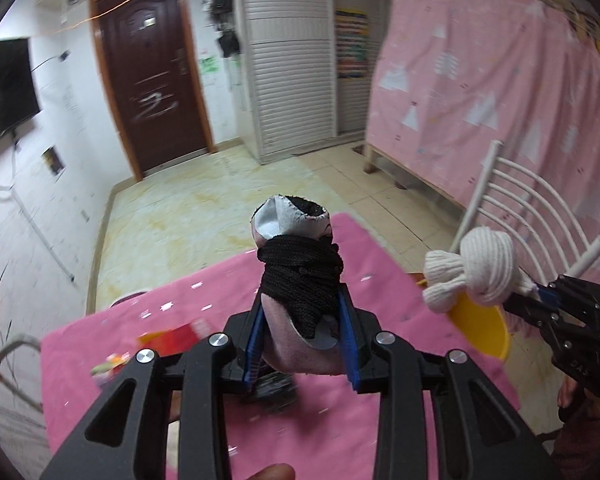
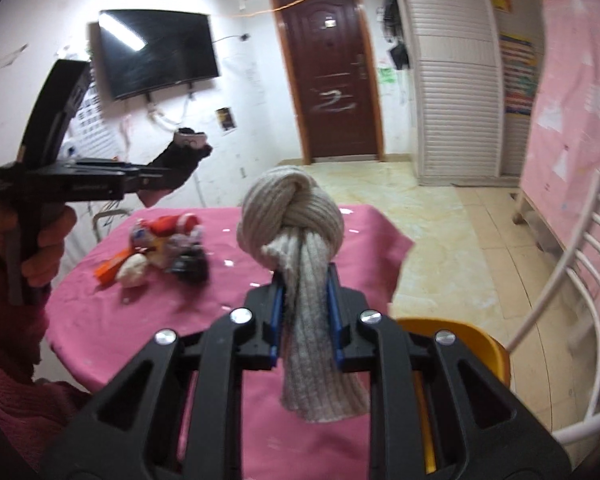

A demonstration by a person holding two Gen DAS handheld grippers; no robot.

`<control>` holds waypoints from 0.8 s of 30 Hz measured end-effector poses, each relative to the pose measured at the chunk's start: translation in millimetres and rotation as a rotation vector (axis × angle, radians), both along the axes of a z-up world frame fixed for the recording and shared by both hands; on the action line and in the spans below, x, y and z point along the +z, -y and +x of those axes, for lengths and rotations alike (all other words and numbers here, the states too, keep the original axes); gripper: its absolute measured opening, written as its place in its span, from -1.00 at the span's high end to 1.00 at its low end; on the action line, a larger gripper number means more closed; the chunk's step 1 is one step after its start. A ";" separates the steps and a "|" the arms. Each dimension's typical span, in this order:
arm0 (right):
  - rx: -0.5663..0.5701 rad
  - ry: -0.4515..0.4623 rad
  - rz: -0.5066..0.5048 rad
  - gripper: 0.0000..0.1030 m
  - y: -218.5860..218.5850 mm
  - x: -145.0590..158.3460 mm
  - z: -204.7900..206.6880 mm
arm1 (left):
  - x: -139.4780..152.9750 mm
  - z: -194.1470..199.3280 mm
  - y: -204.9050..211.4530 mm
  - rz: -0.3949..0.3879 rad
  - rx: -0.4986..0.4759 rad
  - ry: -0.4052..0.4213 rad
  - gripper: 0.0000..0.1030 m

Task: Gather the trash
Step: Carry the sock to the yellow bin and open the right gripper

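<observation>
pale tiled floor (image 1: 204,208), dark brown wooden door (image 2: 332,80) on the far white wall, black wall-mounted television (image 2: 156,52) to its left, white slatted wardrobe (image 2: 456,92) and pink patterned curtain (image 1: 500,92) to its right. nearer, round table under a pink cloth (image 2: 228,292), with a white metal chair (image 2: 572,280) off its right edge and a yellow plastic bin (image 2: 492,352) just past the near right edge, partly behind the gripper frame. on the tabletop toward the left edge, a small heap of trash (image 2: 168,248): red and white wrapper, orange strip, white crumpled lump, something black, all blurred and hard to tell apart. held up above the tabletop, clear of the cloth, left gripper (image 1: 304,336) with blue-padded fingers (image 1: 256,344) pinching a pale pink sock knotted round with a black sock (image 1: 300,276), open cuff pointing away from the camera. to its right, right gripper (image 2: 306,320) with fingers (image 2: 278,316) pressed close on a cream ribbed sock tied in a knot (image 2: 296,216), knot standing up beyond the fingertips, loose end hanging down toward the camera. from the left wrist view, cream knot seen over the yellow bin's rim. from the right wrist view, person's hand (image 2: 44,240) in a pink fleece sleeve (image 2: 16,360) wrapped round the left gripper's handle near the table's left edge.
</observation>
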State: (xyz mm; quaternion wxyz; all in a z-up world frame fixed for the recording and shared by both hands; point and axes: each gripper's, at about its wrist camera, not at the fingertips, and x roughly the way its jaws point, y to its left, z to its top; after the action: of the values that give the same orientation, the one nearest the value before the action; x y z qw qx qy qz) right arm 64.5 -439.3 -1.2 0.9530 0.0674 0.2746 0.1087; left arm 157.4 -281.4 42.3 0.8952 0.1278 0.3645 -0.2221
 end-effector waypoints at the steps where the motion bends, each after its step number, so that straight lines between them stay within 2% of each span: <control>1: -0.019 -0.004 0.001 0.65 6.5 -3.4 -2.0 | -1.8 -0.5 10.4 0.003 -0.014 -0.007 0.52; 5: -0.096 -0.034 0.011 0.65 33.3 -19.3 -1.0 | -13.6 1.1 65.9 0.017 -0.084 -0.054 0.52; 10: -0.177 -0.094 0.031 0.61 60.6 -50.1 5.1 | -23.9 -1.9 112.3 0.009 -0.151 -0.115 0.52; 11: -0.183 -0.106 0.039 0.54 63.6 -55.9 7.6 | -26.3 -2.4 122.6 0.008 -0.164 -0.130 0.52; 13: -0.201 -0.127 0.060 0.21 72.7 -68.0 10.4 | -30.1 -4.2 134.5 0.010 -0.185 -0.149 0.52; 14: -0.207 -0.132 0.066 -0.10 74.9 -71.0 10.7 | -33.0 -5.2 142.2 0.012 -0.194 -0.159 0.52; 15: -0.210 -0.127 0.072 -0.29 77.8 -72.2 8.9 | -34.3 -7.5 143.9 0.014 -0.200 -0.167 0.52; 17: -0.227 -0.114 0.071 -0.37 83.7 -71.0 4.3 | -37.8 -8.2 156.5 0.005 -0.214 -0.182 0.52; 22: -0.306 -0.081 0.097 -0.38 111.2 -64.3 -12.9 | -42.4 -9.2 174.7 -0.014 -0.253 -0.219 0.51; 24: -0.326 -0.066 0.111 -0.46 118.4 -61.2 -19.5 | -44.9 -11.4 184.5 -0.021 -0.265 -0.236 0.29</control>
State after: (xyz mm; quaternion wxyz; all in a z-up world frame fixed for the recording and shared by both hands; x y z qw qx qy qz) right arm 45.1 -557.7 -62.5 0.9433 0.1672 0.2847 -0.0343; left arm 146.0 -466.0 -2.6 0.8105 0.1385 0.4445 -0.3554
